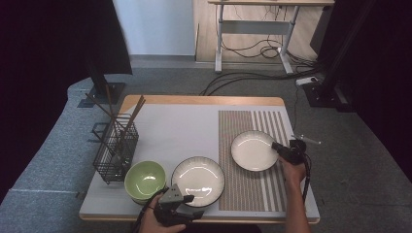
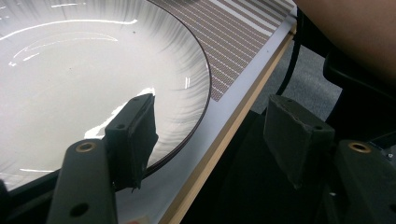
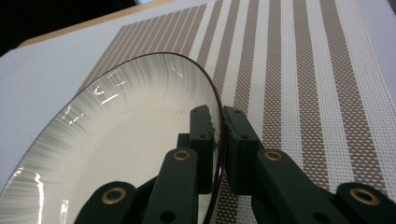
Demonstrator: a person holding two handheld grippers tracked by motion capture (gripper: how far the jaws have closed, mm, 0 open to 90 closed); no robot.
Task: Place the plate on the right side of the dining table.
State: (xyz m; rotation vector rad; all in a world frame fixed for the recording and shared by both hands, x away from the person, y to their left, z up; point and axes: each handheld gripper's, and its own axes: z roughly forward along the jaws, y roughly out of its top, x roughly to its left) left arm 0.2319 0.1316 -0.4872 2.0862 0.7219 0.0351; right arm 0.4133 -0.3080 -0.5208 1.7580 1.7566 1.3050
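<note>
A white plate with a dark rim [image 1: 252, 151] lies on the striped placemat [image 1: 243, 191] at the right. My right gripper [image 1: 277, 147] is shut on that plate's right rim. In the right gripper view the right gripper [image 3: 218, 117] pinches the thin rim of the plate [image 3: 121, 144], which stands tilted over the placemat [image 3: 299, 70]. A second white plate [image 1: 197, 180] sits at the front middle. My left gripper [image 1: 187, 201] rests at its near edge. In the left gripper view the left gripper [image 2: 212, 126] is open, one jaw over the plate [image 2: 70, 79], the other past the table edge.
A green bowl [image 1: 145, 180] stands left of the front plate. Behind it a black wire basket [image 1: 115, 150] holds several chopsticks. The wooden table edge [image 2: 224, 144] runs just under the left gripper. Cables and a desk frame lie on the floor beyond the table.
</note>
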